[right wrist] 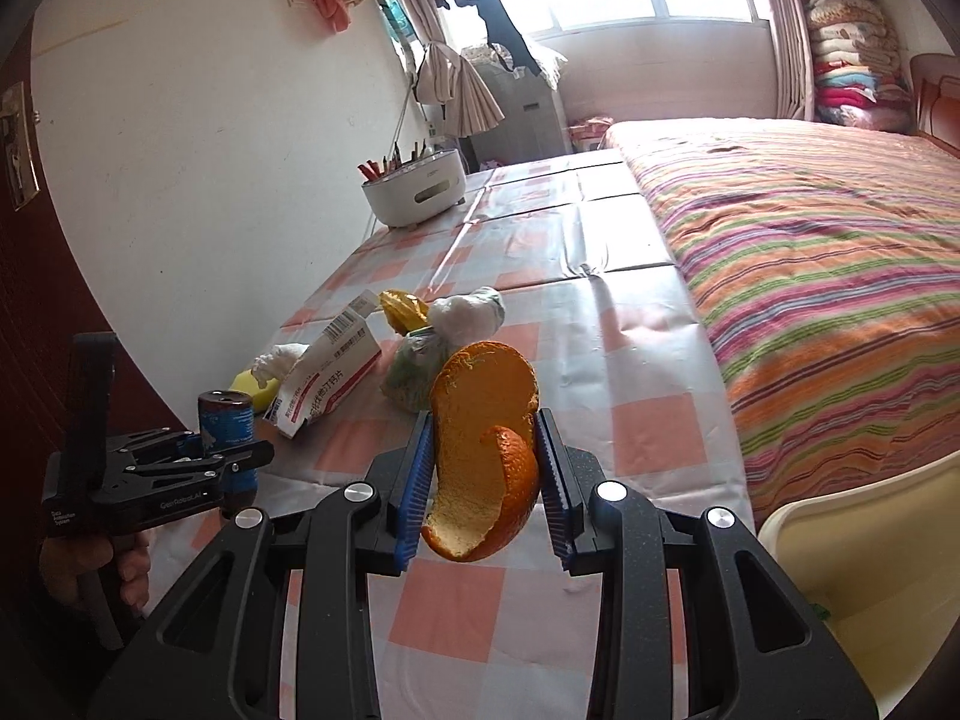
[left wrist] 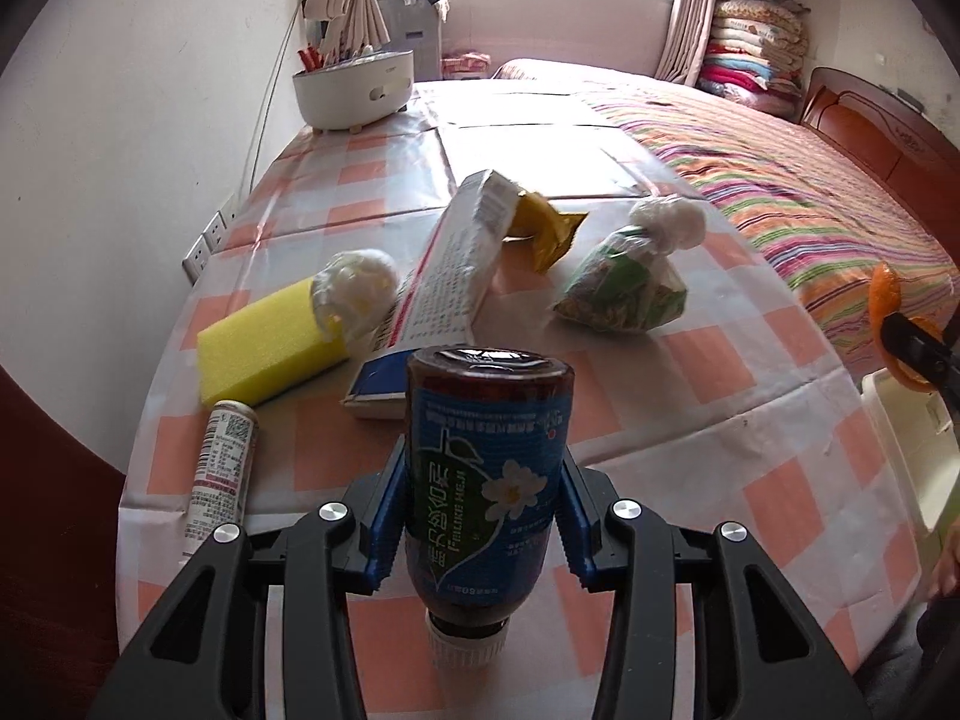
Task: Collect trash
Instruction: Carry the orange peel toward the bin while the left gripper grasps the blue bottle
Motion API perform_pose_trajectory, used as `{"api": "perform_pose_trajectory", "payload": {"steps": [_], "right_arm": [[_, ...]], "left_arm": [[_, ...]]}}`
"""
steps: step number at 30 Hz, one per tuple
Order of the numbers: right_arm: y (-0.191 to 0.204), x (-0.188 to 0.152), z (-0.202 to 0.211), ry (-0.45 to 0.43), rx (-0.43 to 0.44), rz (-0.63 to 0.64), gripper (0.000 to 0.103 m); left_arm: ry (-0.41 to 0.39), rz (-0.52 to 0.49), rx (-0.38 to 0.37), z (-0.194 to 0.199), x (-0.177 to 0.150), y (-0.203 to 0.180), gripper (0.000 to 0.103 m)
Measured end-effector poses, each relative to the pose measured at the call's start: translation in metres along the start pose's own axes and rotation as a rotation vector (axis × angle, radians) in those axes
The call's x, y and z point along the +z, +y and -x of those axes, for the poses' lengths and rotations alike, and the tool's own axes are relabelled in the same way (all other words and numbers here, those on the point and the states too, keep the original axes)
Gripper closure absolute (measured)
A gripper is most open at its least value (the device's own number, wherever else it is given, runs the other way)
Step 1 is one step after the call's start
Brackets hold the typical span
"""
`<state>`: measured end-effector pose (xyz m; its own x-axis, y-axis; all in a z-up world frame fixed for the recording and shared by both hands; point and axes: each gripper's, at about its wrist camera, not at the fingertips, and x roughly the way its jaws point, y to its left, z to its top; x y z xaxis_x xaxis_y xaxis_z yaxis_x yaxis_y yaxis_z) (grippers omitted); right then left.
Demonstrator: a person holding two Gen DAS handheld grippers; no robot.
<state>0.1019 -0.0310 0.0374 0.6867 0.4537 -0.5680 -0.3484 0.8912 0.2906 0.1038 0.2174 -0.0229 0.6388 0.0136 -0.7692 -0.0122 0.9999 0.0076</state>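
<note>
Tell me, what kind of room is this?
Most likely a bedroom in someone's home. A bed with a striped cover stands beside the table, folded blankets are stacked by the window, and clothes hang drying in front of the glass.

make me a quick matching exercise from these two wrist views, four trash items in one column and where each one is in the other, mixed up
Things:
1. brown bottle
2. orange peel
3. yellow sponge
4. white tube

Places:
A. lying at the near left edge of the checked tablecloth
B. clamped in the right gripper
C. on the table with a white wad resting on one end
D. clamped upside down in the left gripper

Pairs: 1-D, 2-B, 3-C, 4-A
</note>
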Motion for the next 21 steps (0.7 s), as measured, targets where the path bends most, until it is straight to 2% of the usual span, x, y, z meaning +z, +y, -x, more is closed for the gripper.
{"api": "perform_pose_trajectory", "payload": {"steps": [10,21], "right_arm": [[-0.042,-0.004,0.032,-0.041,-0.063,-0.056,0.071],[-0.087,-0.011,0.068,-0.102,-0.125,-0.123,0.071]], "left_arm": [[-0.045,-0.064,-0.107,0.009,0.004,-0.062,0.062],[-0.118,-0.107,-0.174,0.031,0.006,-0.114,0.062]]}}
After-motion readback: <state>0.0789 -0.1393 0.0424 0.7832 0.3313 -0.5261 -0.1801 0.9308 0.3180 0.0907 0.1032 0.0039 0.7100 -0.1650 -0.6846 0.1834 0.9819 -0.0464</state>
